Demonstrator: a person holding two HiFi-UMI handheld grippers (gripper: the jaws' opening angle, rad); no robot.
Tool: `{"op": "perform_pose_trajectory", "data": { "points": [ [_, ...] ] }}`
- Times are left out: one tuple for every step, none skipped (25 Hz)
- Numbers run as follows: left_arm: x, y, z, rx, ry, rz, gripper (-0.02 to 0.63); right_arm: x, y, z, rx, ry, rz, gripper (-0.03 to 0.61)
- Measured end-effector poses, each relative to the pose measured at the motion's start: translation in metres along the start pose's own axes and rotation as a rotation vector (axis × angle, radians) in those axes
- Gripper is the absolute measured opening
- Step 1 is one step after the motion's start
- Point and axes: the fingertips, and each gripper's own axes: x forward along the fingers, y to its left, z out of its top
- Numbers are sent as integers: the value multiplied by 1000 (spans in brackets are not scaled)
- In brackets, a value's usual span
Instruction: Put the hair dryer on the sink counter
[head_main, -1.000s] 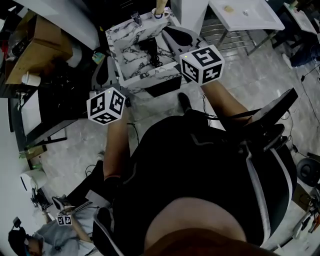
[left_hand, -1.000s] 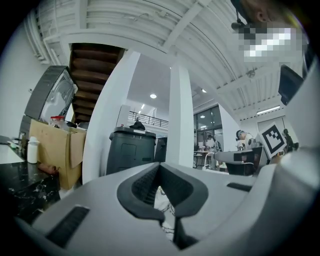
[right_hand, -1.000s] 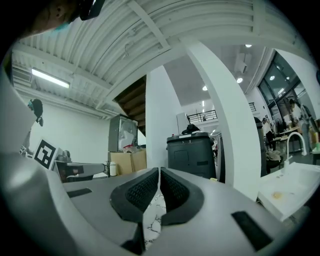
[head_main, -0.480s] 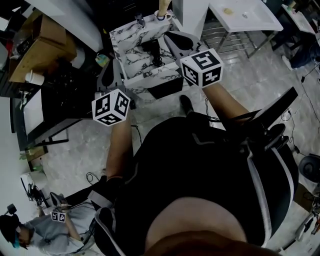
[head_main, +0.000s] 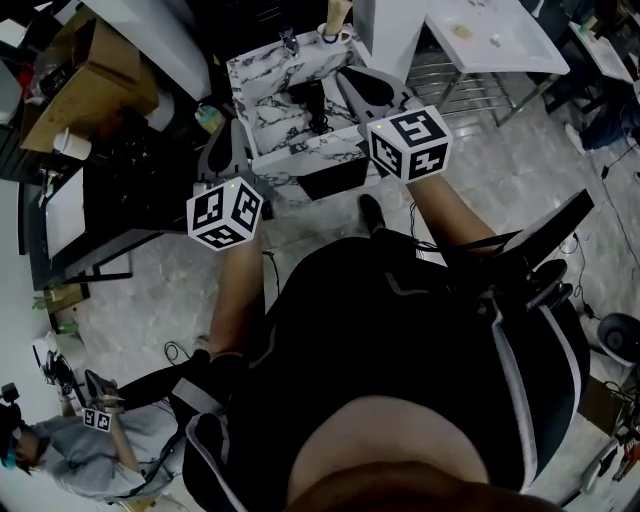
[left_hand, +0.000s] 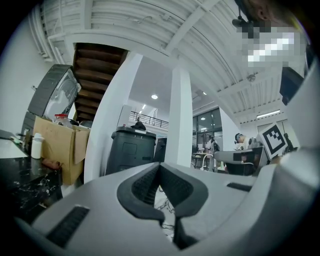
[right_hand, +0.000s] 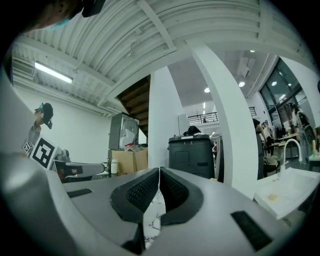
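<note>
Over the near side of the sink counter (head_main: 262, 108) I had both tools hovering, neither one touching anything. The left gripper (left_hand: 160, 167) was fully closed: its ribbed dark pads (left_hand: 142, 185) met at the tips with nothing between them, and only a sliver of the counter's marbled top showed through the gap lower down. The right gripper (right_hand: 159, 171) was the same, pads pressed together and empty, with the same veined surface visible beneath them. From the head view, the left tool sat just off the counter's left near corner and the right tool just off its right edge, each with its marker cube (head_main: 225, 212) trailing back toward me.

The hair dryer (head_main: 304, 97) lay on the sink counter, right of its middle and nearer the right gripper than the left, clear of both. It was a dark shape against the white marbling. Its long axis ran roughly from the counter's far edge toward the near edge, slanting a little to the right as it came closer to me. I could not make out which end was the nozzle and which the handle.

At the counter's far right corner stood a cup (head_main: 329, 33) with something pale upright in it, and a small tap (head_main: 290, 41) sat left of that along the far edge. Beyond the counter, both gripper views showed a black bin (right_hand: 195, 152), and left of it a cardboard box (left_hand: 61, 146).
</note>
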Motion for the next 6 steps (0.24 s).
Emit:
{"op": "perform_pose_trajectory", "data": {
  "points": [
    [0,1,-1,-2,2,1,5,1,0,1,-1,-2,-2,27],
    [0,2,-2,-1,4,2,5,1,0,1,-2,-2,-3,28],
    [0,2,-2,0,4,1,5,2,0,1,-2,-1,-5,27],
    [0,2,-2,1,4,-1,5,3,0,1,-3,0,-6,28],
    [1,2,-2,1,4,-4,5,4,0,0,-3,2,-8,28],
    [1,1,-2,1,4,-7,5,5,0,0,-4,4,-10,28]
  ]
}}
